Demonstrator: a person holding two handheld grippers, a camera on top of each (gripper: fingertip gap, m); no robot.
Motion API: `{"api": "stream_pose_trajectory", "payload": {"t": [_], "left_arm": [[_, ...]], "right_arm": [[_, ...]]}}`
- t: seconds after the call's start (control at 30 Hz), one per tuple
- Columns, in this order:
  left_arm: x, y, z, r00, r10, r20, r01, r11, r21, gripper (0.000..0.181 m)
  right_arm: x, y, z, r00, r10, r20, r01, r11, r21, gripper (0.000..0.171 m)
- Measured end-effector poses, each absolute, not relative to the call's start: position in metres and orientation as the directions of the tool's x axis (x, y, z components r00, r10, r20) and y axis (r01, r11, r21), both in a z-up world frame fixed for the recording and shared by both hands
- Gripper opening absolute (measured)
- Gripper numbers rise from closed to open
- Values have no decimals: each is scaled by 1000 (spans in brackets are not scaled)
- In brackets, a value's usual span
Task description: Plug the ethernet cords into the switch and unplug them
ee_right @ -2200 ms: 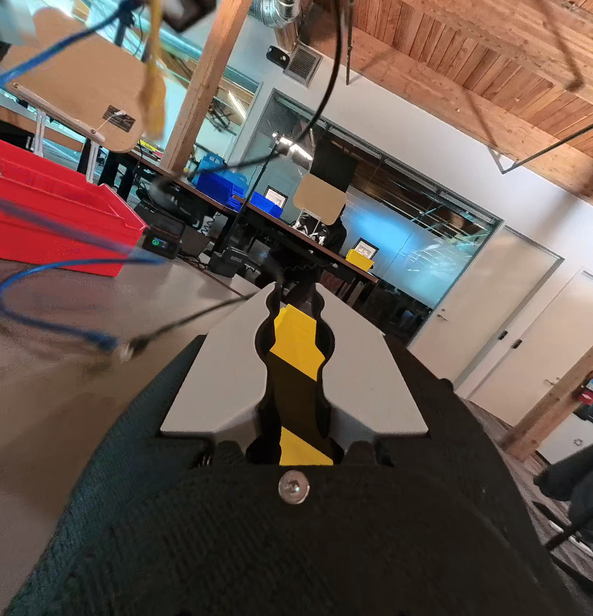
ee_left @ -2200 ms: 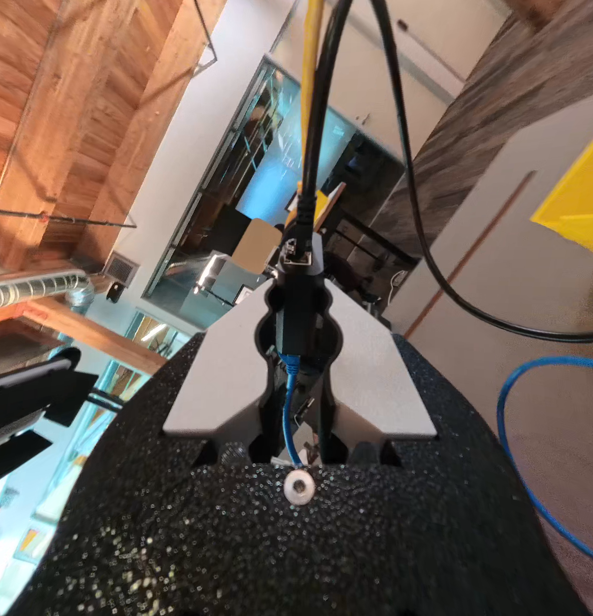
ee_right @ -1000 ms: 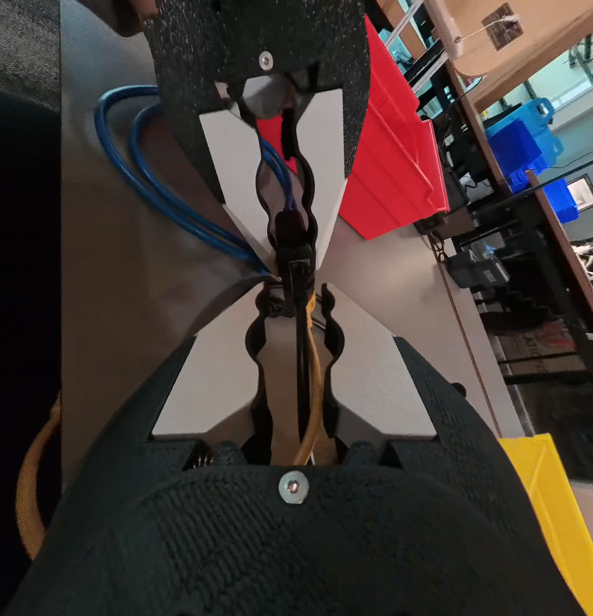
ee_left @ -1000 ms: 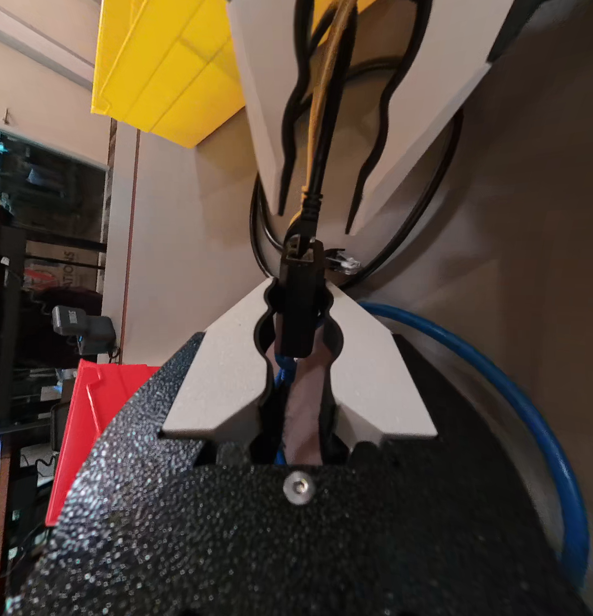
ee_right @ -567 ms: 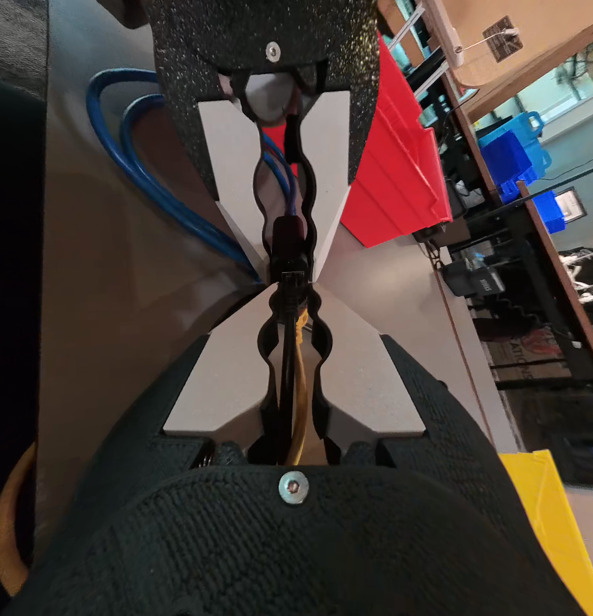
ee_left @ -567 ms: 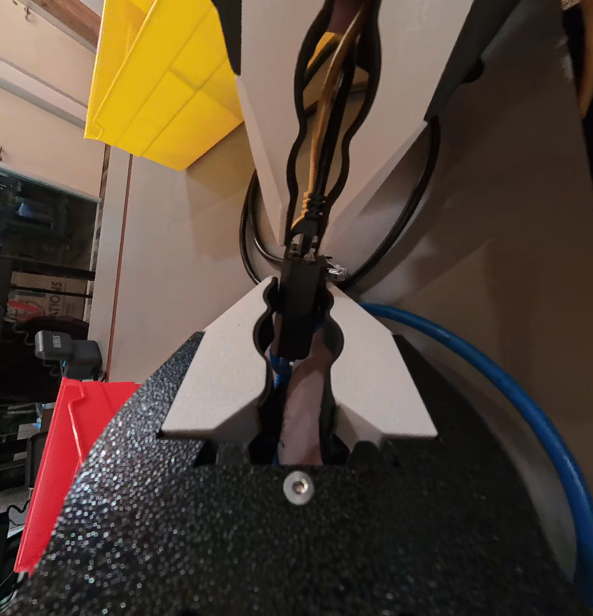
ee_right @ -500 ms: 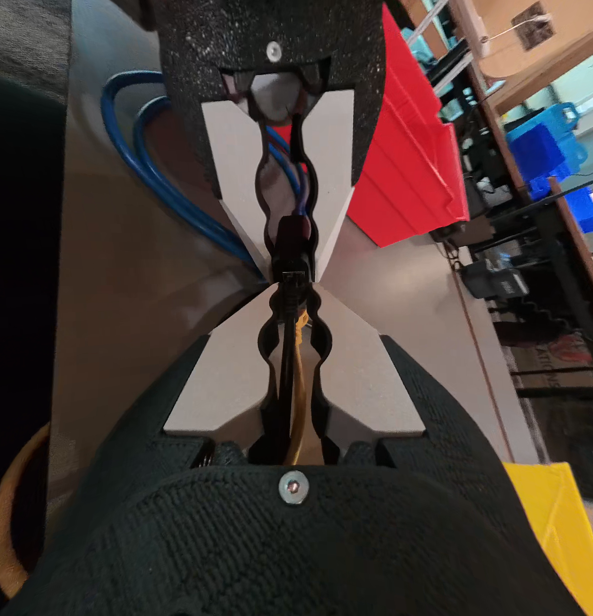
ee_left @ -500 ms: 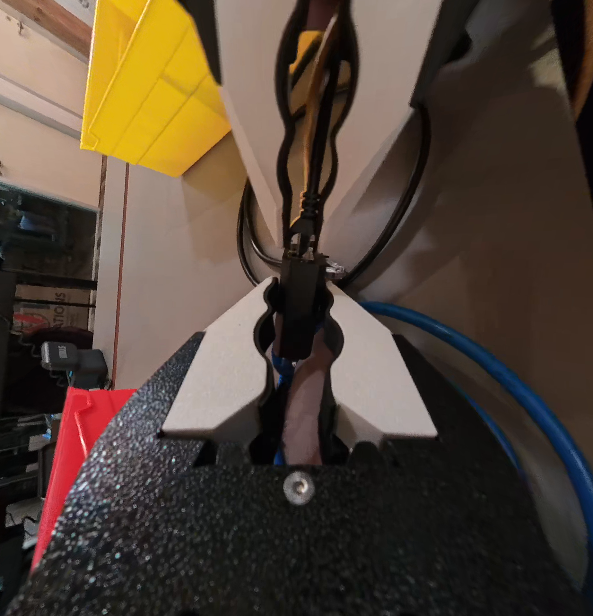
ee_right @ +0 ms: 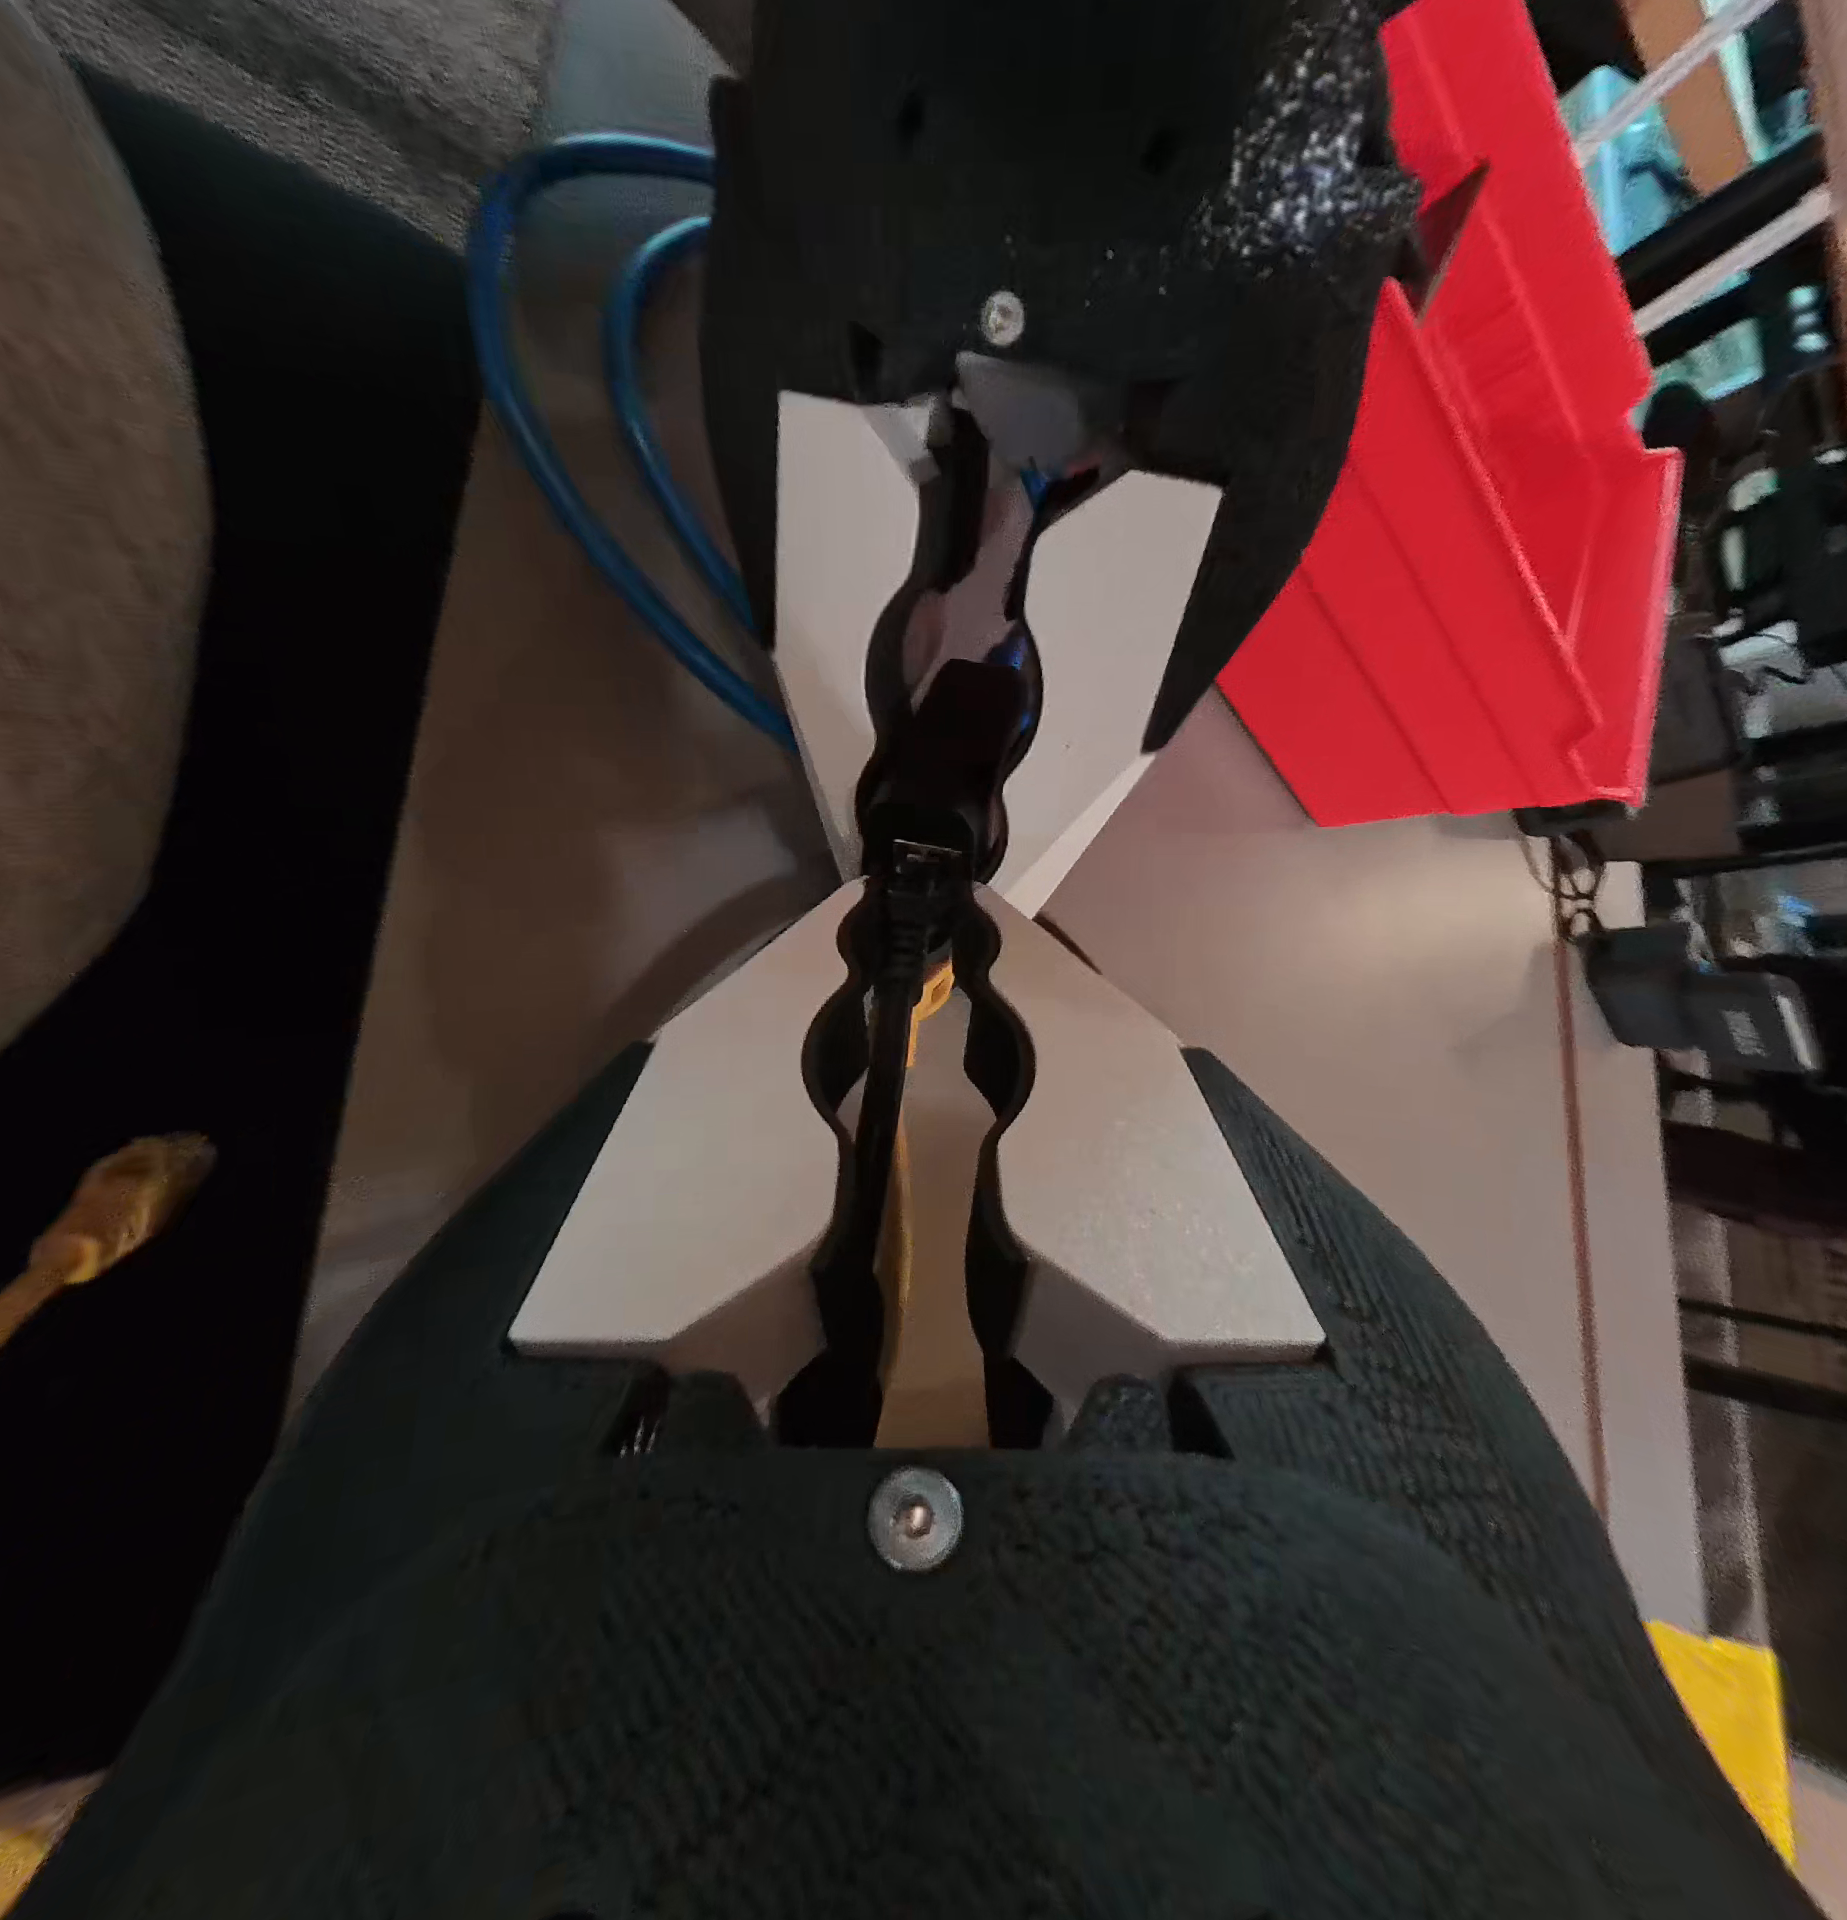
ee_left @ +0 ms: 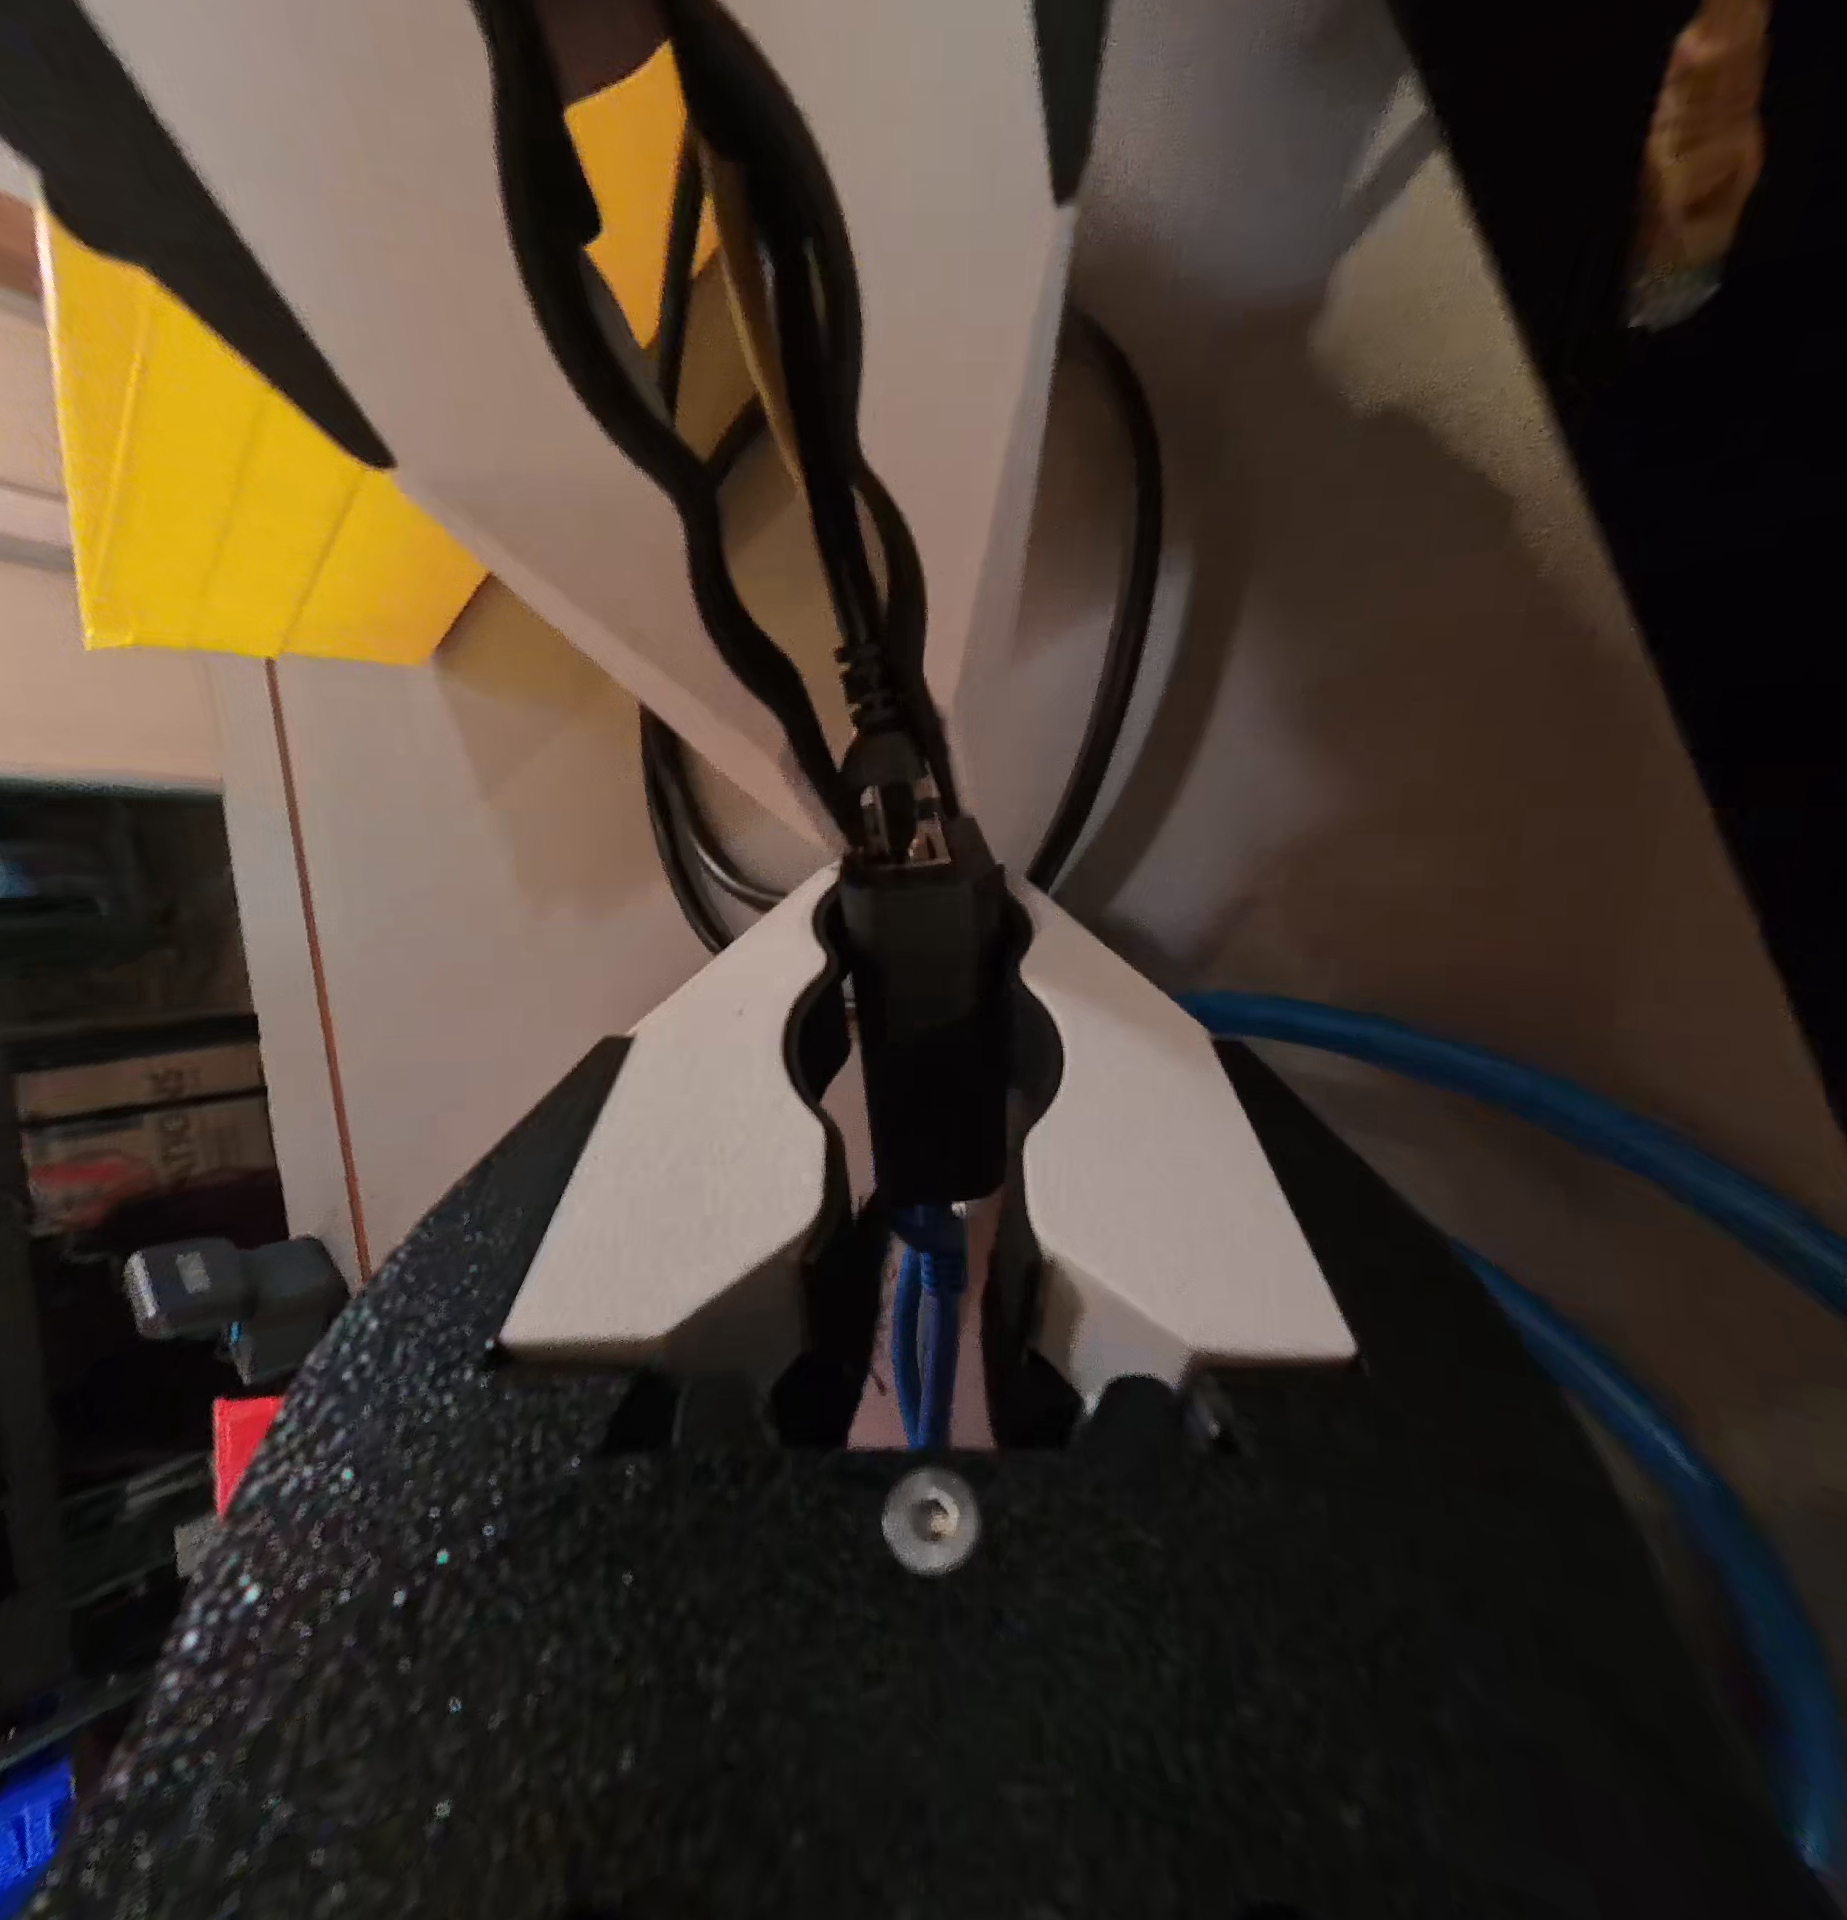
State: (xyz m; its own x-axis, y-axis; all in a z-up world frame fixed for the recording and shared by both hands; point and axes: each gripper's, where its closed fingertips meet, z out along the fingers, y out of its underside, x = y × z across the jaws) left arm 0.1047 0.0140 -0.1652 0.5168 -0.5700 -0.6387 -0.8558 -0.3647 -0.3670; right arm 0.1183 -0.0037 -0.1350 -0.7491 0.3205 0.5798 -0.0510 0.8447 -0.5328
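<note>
My left gripper (ee_left: 924,883) is shut on a small black switch (ee_left: 929,1018), with a blue cord (ee_left: 924,1257) plugged into its rear end. A black cord's plug (ee_left: 888,790) sits in the switch's front port. My right gripper (ee_right: 914,894) faces the left one tip to tip and is shut on the black cord (ee_right: 893,1039) just behind its plug. In the right wrist view the switch (ee_right: 955,727) shows between the left gripper's fingers (ee_right: 836,582). A yellow cord (ee_right: 924,1003) runs loose under the black one.
Both grippers are above a beige table (ee_right: 1314,987). A red bin (ee_right: 1470,520) stands on one side and a yellow bin (ee_left: 223,499) on the other. Blue cable loops (ee_left: 1521,1101) lie on the table. A loose yellow plug (ee_right: 119,1195) hangs near a dark sleeve. Both grippers' tips are close together, under 4 cm apart.
Both grippers swung from facing the room to facing each other over the table. The right gripper closed on the black cord by its plug. Both have since tilted slightly.
</note>
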Motion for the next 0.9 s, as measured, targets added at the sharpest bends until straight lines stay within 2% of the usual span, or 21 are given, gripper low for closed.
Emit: {"api": "stream_pose_trajectory", "payload": {"t": [0.1,0.3,0.53,0.9], "left_arm": [[119,5,-161,508,-625,-592,-860,-338,-382,22],[144,-6,-126,604,-648,-464,-767,-314,-560,22],[174,-18,-108,626,-716,-308,-688,-321,-651,23],[198,-28,-89,629,-761,-159,-603,-348,-718,22]], "right_arm": [[131,-11,-130,-800,271,535,-70,844,-532,12],[151,-21,-93,-889,285,359,-69,692,-719,12],[176,-29,-73,-947,234,221,-44,588,-808,13],[196,-35,-53,-973,173,155,-43,524,-851,13]]}}
